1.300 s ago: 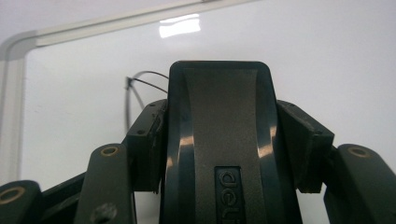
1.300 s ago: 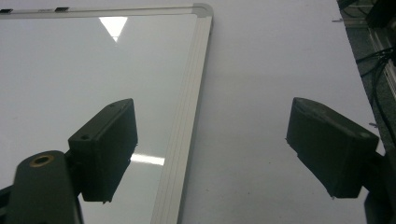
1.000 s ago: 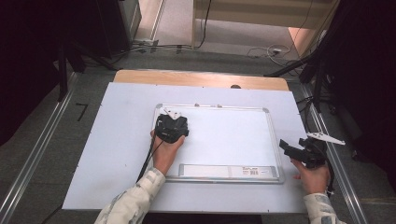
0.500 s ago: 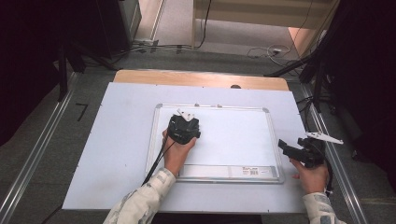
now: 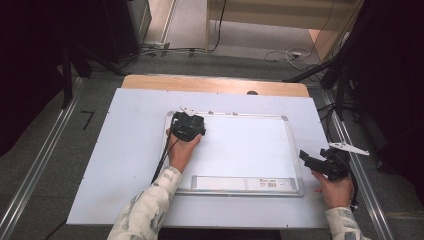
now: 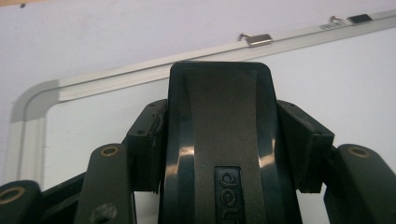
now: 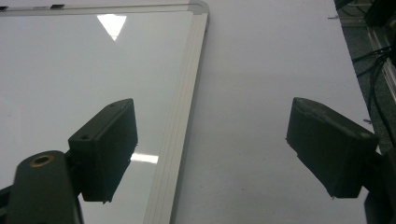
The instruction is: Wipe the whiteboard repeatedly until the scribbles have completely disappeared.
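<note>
1. We read raised letters on the black eraser [image 6: 219, 154] in the left gripper view; they look like "del", with the rest cut off at the bottom edge.
2. A label with a barcode [image 5: 268, 183] sits on the tray strip along the near edge of the whiteboard [image 5: 250, 150]; its print is too small for us to read.
3. Our left claw [image 5: 187, 126] is clenched on the eraser, one pad pressed against each of its long sides.
4. In the high view the eraser rests over the far left corner of the whiteboard, just inside the metal frame [image 6: 116, 77].
5. Two small hanging clips [image 6: 254, 39] sit on the far frame edge, just beyond the eraser.
6. Our right claw [image 5: 320, 162] is released, its jaws standing wide apart with nothing between them.
7. It hangs above the right edge of the whiteboard, one jaw over the board and the other over the white table [image 7: 261, 93].
8. The whiteboard lies flat in the middle of the table.
</note>
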The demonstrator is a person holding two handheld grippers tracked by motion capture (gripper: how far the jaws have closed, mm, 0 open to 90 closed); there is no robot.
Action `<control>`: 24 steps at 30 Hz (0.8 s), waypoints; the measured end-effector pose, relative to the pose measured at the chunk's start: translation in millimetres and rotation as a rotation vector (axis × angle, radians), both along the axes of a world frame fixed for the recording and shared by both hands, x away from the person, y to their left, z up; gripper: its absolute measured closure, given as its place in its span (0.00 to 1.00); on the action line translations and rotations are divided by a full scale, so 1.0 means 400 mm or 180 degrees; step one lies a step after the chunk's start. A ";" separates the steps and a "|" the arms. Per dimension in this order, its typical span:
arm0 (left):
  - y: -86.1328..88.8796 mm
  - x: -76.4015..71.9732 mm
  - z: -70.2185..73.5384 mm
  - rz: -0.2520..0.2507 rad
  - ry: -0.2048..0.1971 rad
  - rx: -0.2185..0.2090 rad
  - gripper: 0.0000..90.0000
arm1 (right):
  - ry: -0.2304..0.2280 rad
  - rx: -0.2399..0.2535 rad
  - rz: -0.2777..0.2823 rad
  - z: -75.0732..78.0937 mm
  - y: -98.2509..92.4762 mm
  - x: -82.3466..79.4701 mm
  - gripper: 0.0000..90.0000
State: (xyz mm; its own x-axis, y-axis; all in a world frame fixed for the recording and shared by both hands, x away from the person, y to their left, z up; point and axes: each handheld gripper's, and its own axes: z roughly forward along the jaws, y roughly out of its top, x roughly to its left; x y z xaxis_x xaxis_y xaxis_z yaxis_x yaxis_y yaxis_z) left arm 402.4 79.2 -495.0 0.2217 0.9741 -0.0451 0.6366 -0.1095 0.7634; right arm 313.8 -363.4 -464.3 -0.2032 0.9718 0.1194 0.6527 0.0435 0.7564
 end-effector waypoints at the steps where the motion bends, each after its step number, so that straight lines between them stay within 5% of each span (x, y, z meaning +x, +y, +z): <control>1: 0.004 0.001 0.000 0.0012 -0.0004 0.0017 0.46 | -0.0010 0.0003 -0.0001 0.000 -0.001 0.000 0.17; 12: 0.053 -0.021 -0.001 0.0103 0.0004 0.0041 0.45 | -0.0011 0.0004 0.0000 0.000 -0.003 -0.001 0.17; 24: 0.039 0.026 0.002 0.0201 0.0004 0.0079 0.46 | -0.0007 0.0028 0.0003 0.000 -0.002 0.000 0.17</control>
State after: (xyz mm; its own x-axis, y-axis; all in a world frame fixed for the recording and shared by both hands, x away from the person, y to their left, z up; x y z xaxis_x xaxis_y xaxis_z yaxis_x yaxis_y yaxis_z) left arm 412.6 94.8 -494.3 0.1597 0.9869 -0.0212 0.6439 -0.0879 0.7601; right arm 313.9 -364.0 -464.1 -0.2044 0.9705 0.1275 0.6509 0.0375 0.7582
